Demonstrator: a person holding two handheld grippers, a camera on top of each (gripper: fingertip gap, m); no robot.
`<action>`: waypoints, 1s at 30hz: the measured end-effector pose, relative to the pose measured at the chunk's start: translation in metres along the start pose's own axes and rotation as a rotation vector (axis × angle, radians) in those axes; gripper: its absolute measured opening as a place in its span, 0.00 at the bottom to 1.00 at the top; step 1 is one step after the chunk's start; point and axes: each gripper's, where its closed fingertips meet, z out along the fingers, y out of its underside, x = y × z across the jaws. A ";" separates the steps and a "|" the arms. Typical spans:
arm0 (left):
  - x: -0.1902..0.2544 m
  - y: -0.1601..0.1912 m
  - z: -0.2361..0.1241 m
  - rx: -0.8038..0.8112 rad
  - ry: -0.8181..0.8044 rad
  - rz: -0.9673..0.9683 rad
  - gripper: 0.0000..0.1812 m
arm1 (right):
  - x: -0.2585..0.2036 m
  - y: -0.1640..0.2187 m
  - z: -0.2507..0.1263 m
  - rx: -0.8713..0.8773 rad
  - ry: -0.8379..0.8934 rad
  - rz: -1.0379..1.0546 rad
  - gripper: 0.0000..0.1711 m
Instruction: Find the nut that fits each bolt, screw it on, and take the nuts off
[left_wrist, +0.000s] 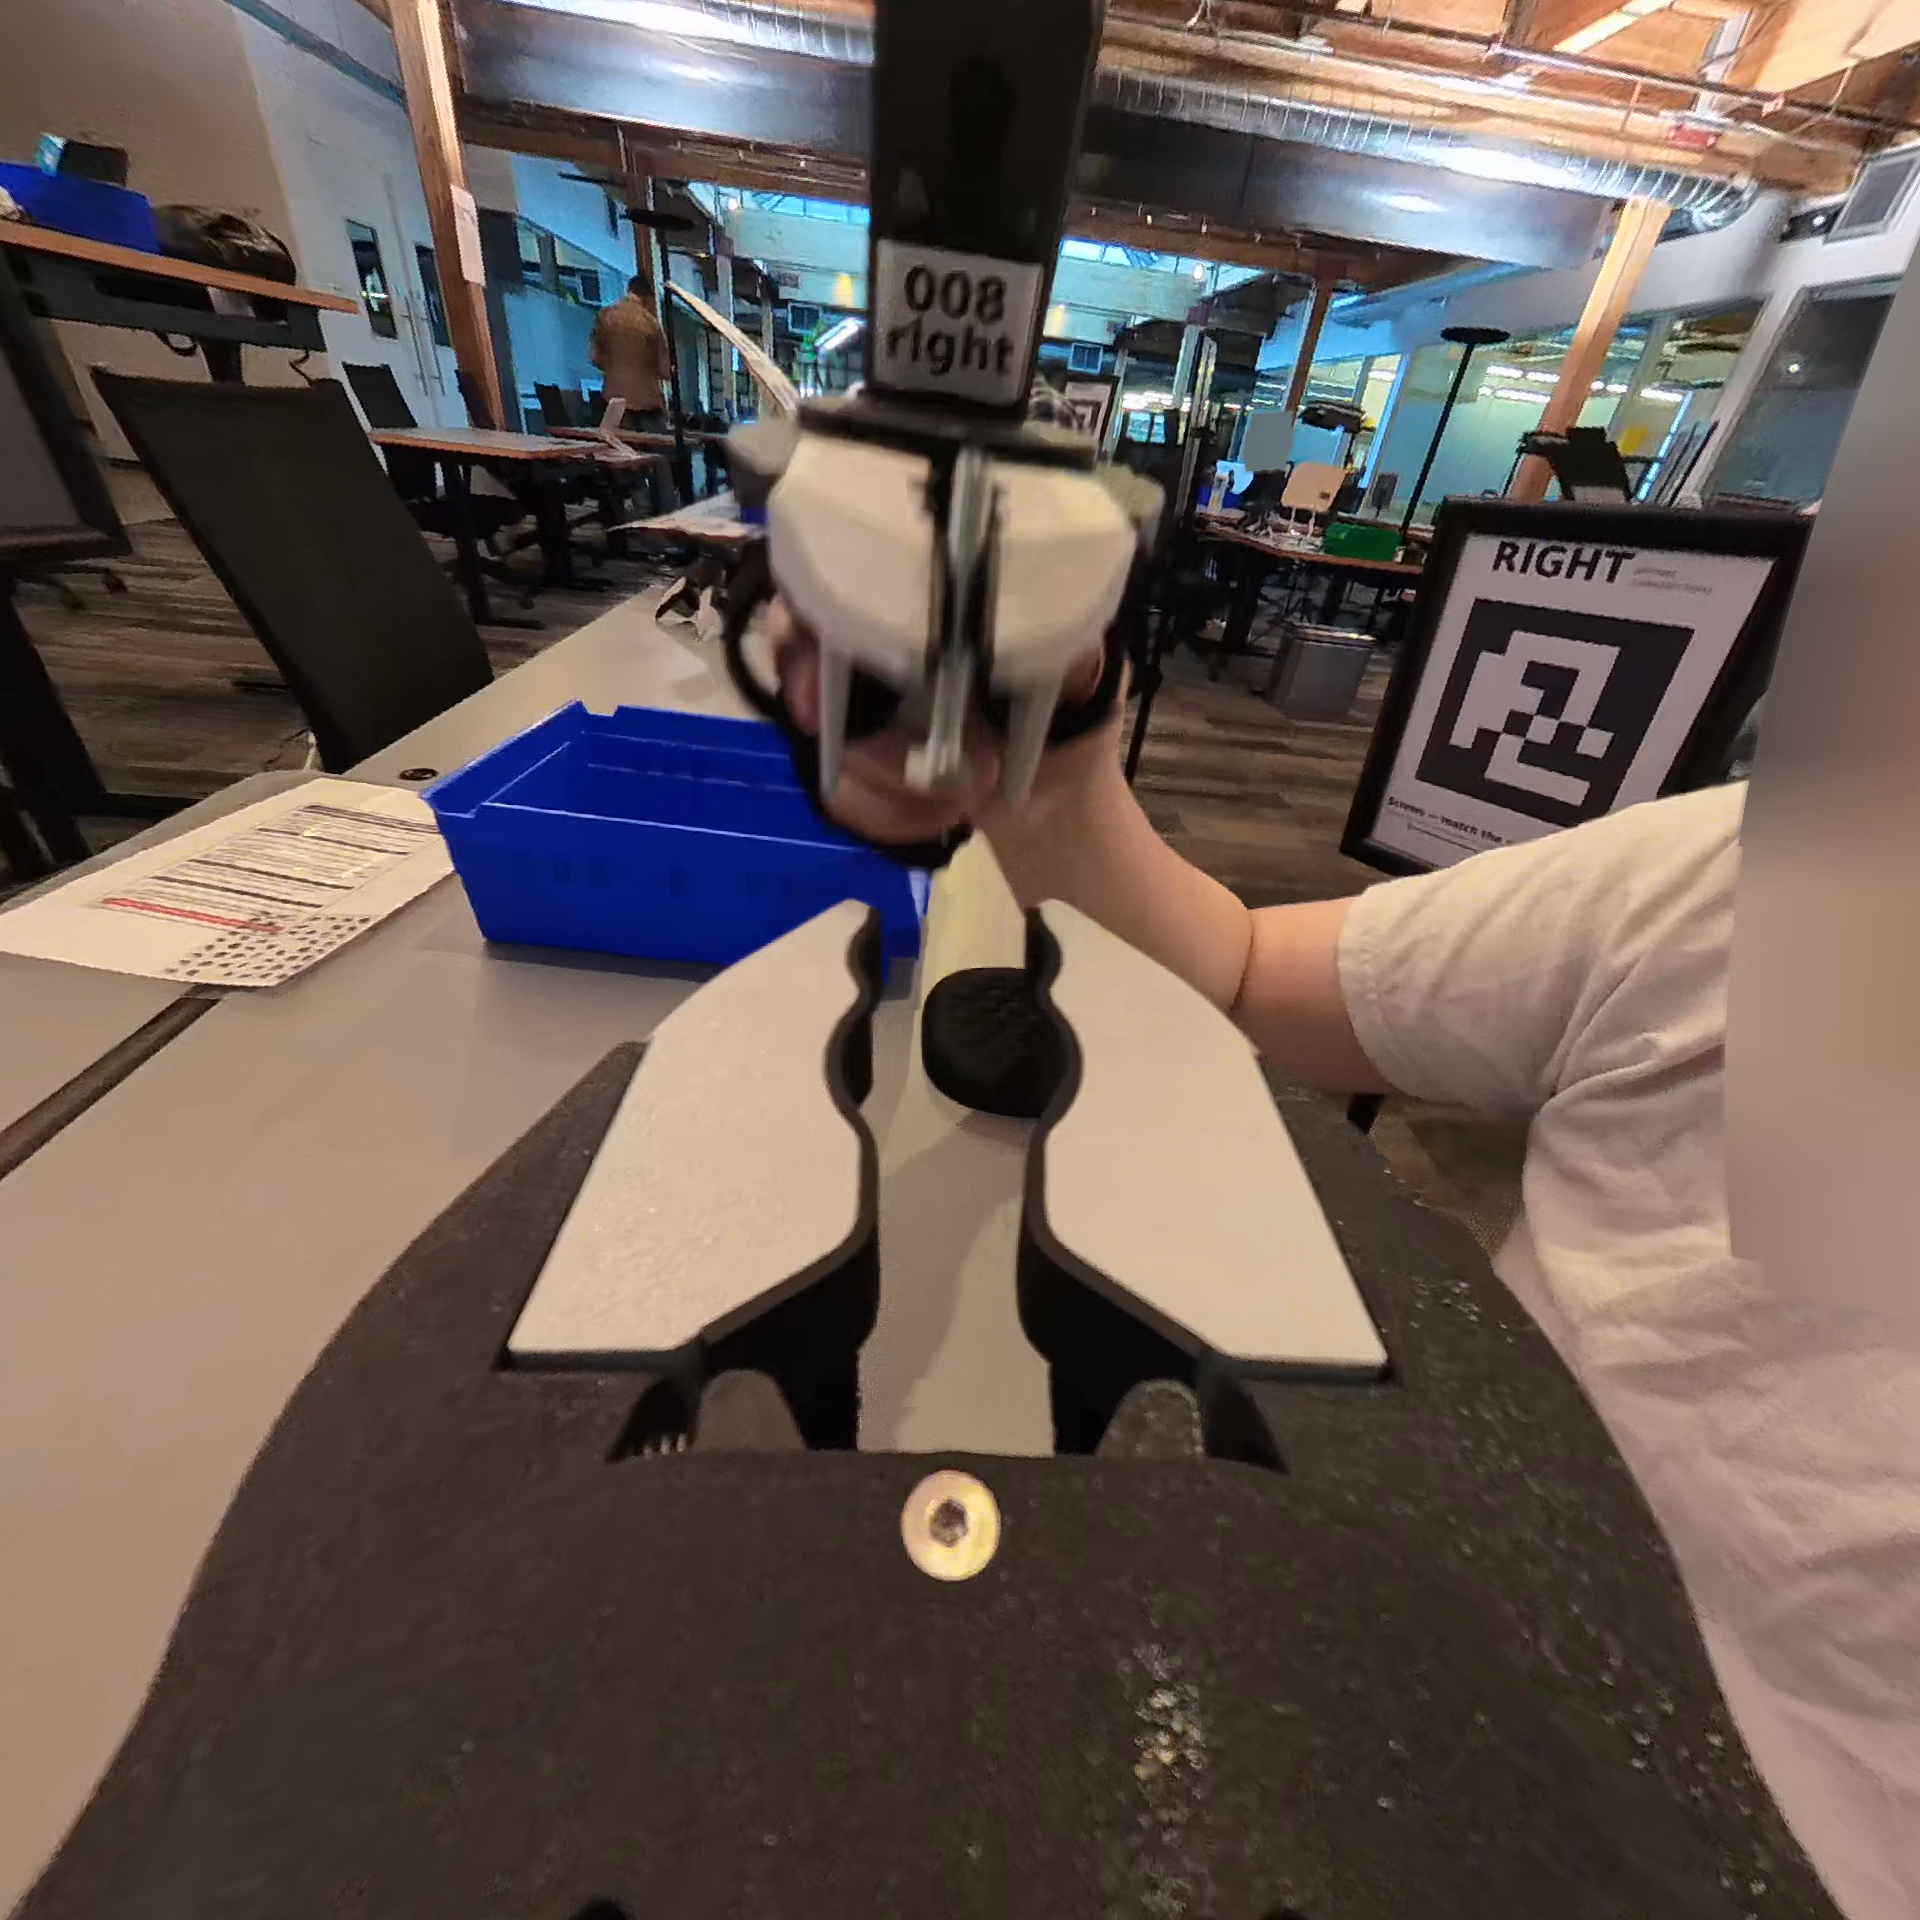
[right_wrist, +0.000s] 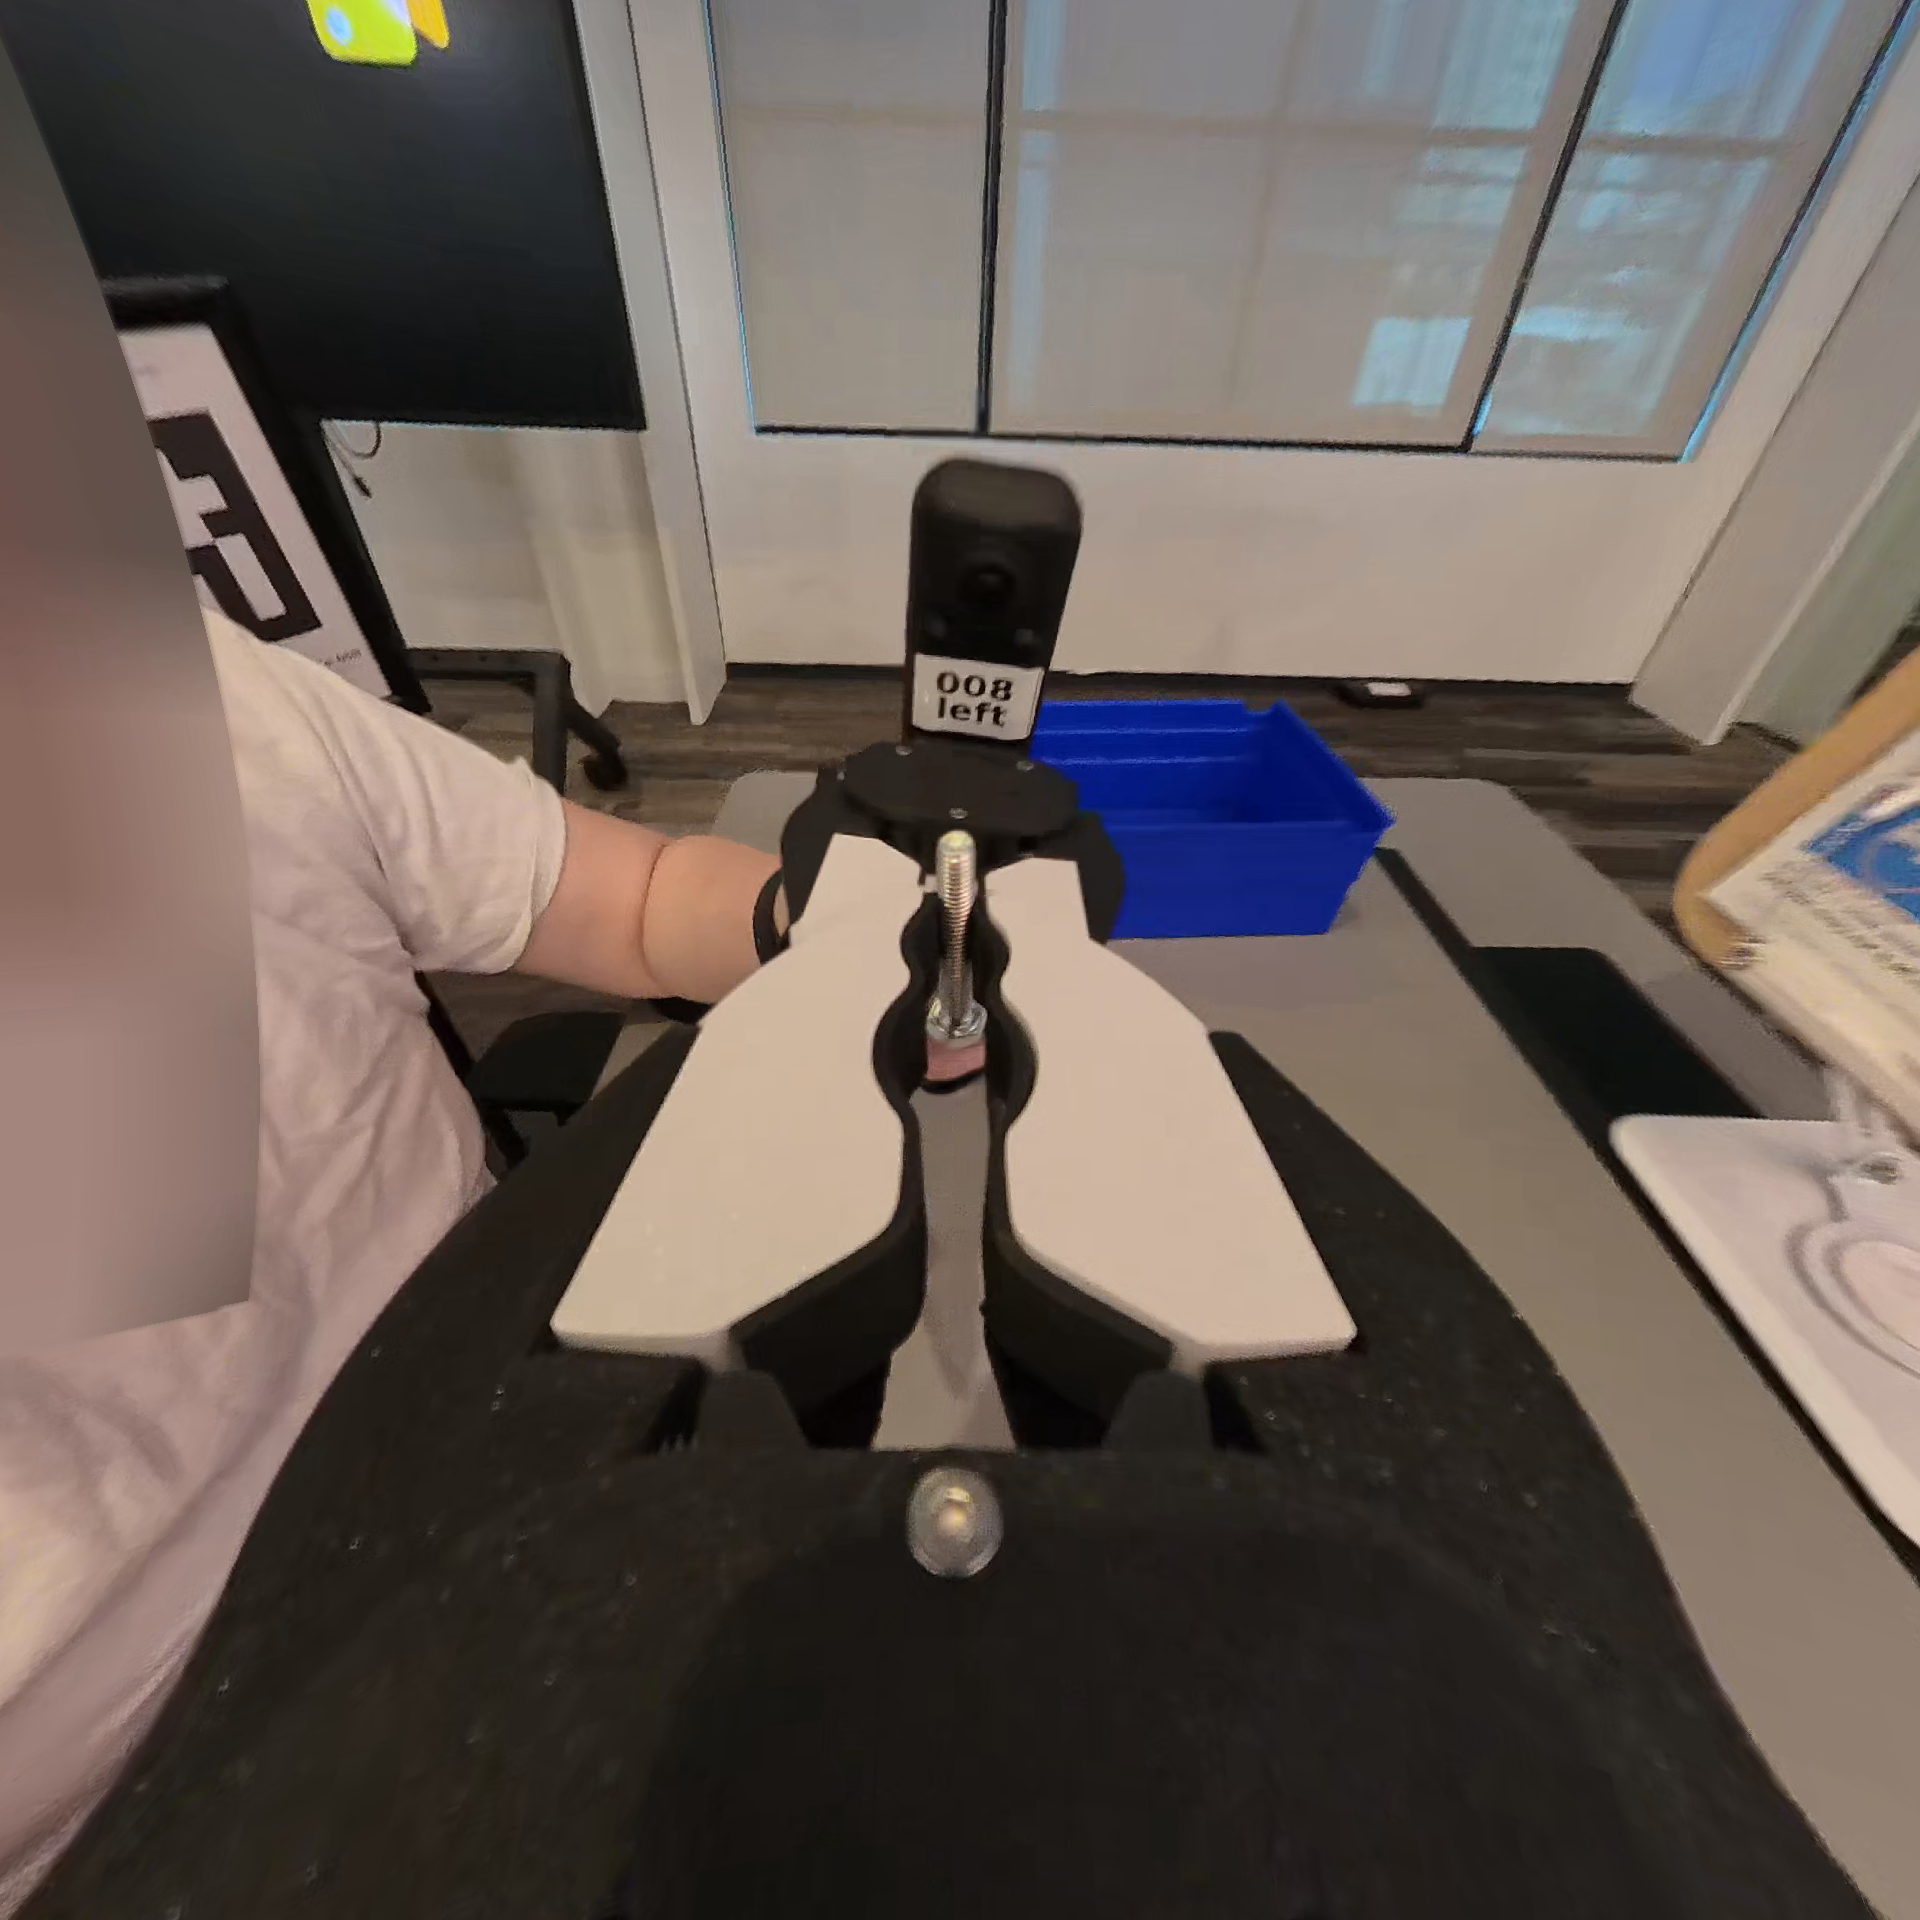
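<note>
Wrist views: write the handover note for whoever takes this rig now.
Right hand-held gripper: shut on a bolt, held above the table.
Left hand-held gripper: open, nothing clearly gripped, facing the right one.
Nut: threaded on the bolt.
Blue bin: on the table.
Done: this nut is on.
Left: probably unscrew it. No other bolts or nuts are in view.

I work in an open-plan office-lab: rows of desks (left_wrist: 540, 447) and chairs (left_wrist: 301, 551), exposed timber ceiling beams (left_wrist: 1299, 62), framed marker boards (left_wrist: 1569, 686), and my grey worktop (left_wrist: 312, 1091).
</note>
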 end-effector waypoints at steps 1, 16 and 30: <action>-0.002 -0.002 -0.002 -0.003 -0.015 -0.002 0.16 | 0.004 -0.008 -0.019 -0.006 0.040 -0.001 0.03; -0.029 -0.017 -0.045 -0.136 -0.191 0.055 0.14 | 0.092 0.305 -0.419 -1.067 1.015 1.003 0.03; -0.069 -0.063 -0.320 -0.421 -1.277 0.152 0.10 | 0.131 0.211 -0.416 -0.822 1.275 0.654 0.15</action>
